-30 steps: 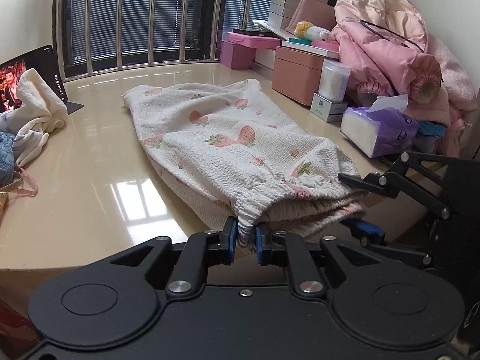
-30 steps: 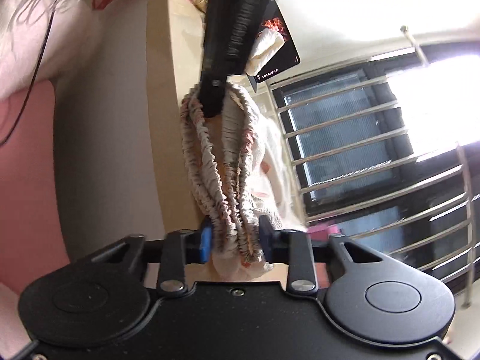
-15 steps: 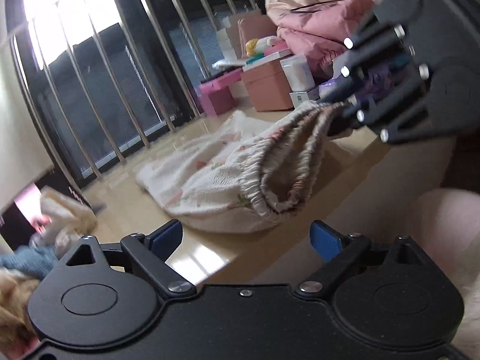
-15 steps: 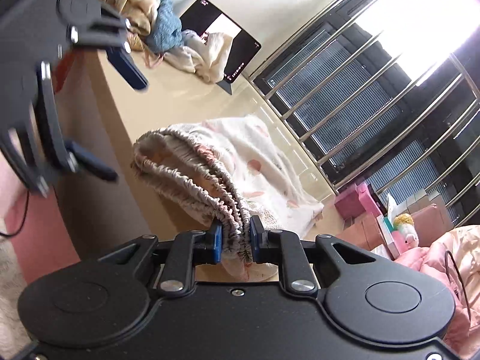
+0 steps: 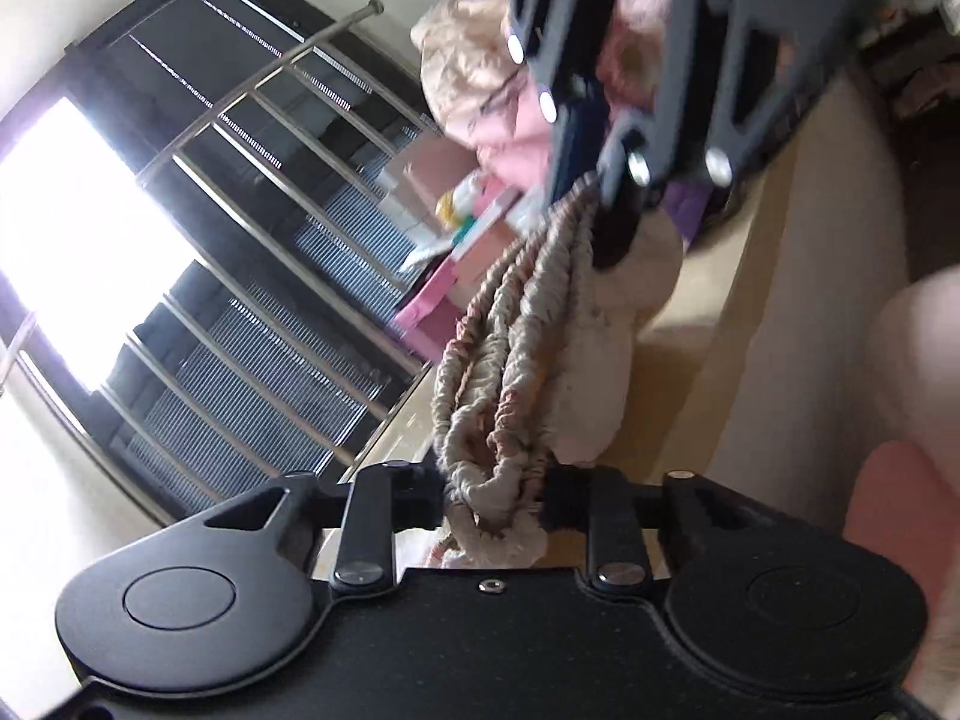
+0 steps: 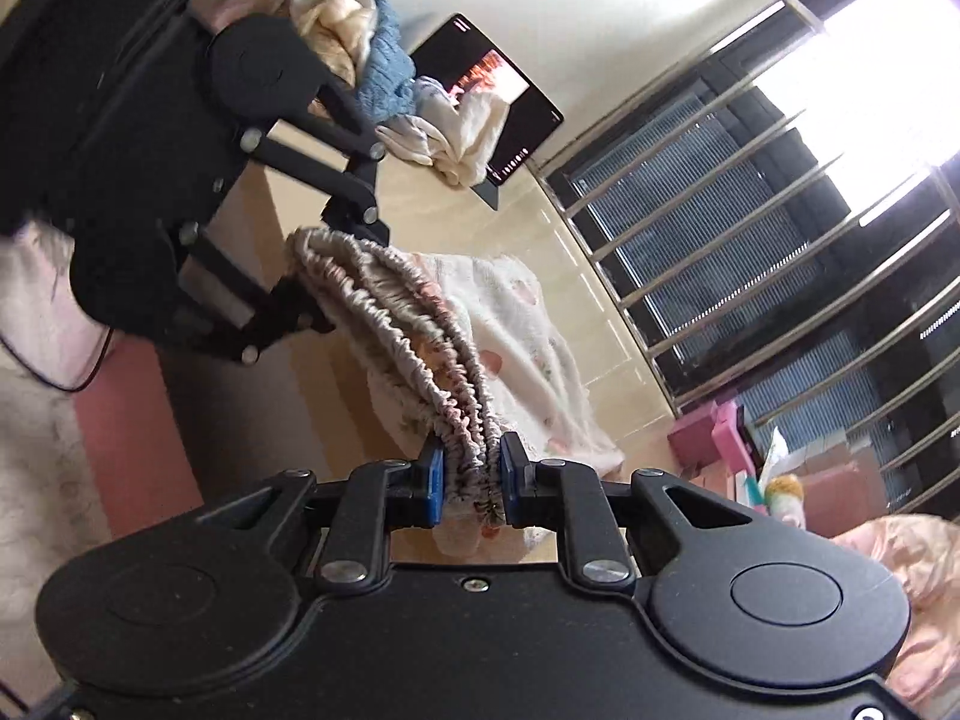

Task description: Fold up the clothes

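A white garment with a strawberry print (image 6: 516, 324) lies on the beige table (image 6: 432, 204), its gathered elastic waistband (image 6: 408, 312) lifted off the near edge. My left gripper (image 5: 495, 495) is shut on one end of the waistband (image 5: 510, 372). My right gripper (image 6: 471, 477) is shut on the other end. The band hangs stretched between them. In the left wrist view the right gripper (image 5: 594, 198) is up and ahead; in the right wrist view the left gripper (image 6: 336, 276) is at the band's far end.
A pile of clothes (image 6: 372, 54) and a lit tablet (image 6: 498, 96) sit at the table's far left. Pink boxes (image 6: 714, 432) and pink bedding (image 5: 480, 78) crowd the right side. A barred window (image 6: 780, 210) runs behind the table.
Half a second ago my left gripper was open and away from the garment; it has now closed on the waistband's free end. My right gripper has kept its hold and both have tilted.
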`<act>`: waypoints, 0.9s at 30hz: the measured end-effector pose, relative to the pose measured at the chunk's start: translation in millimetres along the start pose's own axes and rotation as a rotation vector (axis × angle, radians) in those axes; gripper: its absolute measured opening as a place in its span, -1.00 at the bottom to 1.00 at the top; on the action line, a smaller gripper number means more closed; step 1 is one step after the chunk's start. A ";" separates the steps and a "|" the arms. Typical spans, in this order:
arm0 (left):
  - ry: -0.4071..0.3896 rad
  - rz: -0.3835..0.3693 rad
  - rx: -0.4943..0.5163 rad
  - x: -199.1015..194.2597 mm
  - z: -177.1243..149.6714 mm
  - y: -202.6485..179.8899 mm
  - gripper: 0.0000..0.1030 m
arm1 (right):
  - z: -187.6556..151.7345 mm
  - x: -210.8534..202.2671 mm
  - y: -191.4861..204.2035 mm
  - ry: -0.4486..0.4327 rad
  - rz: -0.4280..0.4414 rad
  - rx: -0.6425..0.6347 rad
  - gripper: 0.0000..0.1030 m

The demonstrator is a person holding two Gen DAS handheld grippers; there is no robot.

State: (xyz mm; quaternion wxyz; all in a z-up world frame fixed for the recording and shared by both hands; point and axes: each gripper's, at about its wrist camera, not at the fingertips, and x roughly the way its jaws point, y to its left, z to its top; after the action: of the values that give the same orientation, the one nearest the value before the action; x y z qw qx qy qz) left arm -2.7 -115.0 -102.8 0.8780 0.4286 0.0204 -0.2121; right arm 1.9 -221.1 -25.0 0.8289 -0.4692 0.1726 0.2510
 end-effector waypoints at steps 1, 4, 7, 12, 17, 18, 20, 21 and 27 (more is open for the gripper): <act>-0.006 -0.015 -0.001 -7.9 4.7 5.5 -0.57 | 2.1 -8.8 -1.9 -0.004 0.016 -0.008 -0.64; -0.013 -0.057 -0.001 -25.3 19.2 23.8 -0.60 | 9.4 -35.1 -11.5 -0.025 0.049 -0.037 -0.64; -0.015 -0.121 -0.052 -32.7 37.2 49.9 -0.61 | 17.4 -47.2 -31.0 -0.040 0.051 -0.060 -0.63; 0.070 -0.176 -0.146 12.2 64.3 98.5 -0.61 | 32.0 -16.4 -78.5 -0.018 0.053 -0.073 -0.62; 0.284 -0.249 -0.297 124.9 61.8 131.5 -0.53 | 42.5 94.7 -123.0 0.116 0.128 -0.018 -0.60; 0.332 -0.256 -0.327 151.5 54.9 133.8 -0.51 | 41.4 121.7 -128.6 0.138 0.136 -0.002 -0.60; 0.417 -0.246 -0.375 198.1 39.3 135.2 -0.43 | 36.5 171.2 -135.6 0.173 0.137 0.030 -0.59; 0.453 -0.234 -0.395 218.6 30.5 134.4 -0.40 | 33.0 193.8 -137.3 0.185 0.132 0.048 -0.59; 0.596 -0.229 -0.542 298.2 -30.7 128.6 0.06 | -7.5 294.2 -128.9 0.252 0.121 0.206 -0.52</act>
State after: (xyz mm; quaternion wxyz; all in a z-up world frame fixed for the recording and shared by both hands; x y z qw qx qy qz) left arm 323.0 -127.6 -91.4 0.8855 0.2197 0.3760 -0.1620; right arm 315.7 -208.7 -93.1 0.8278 -0.3980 0.3279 0.2207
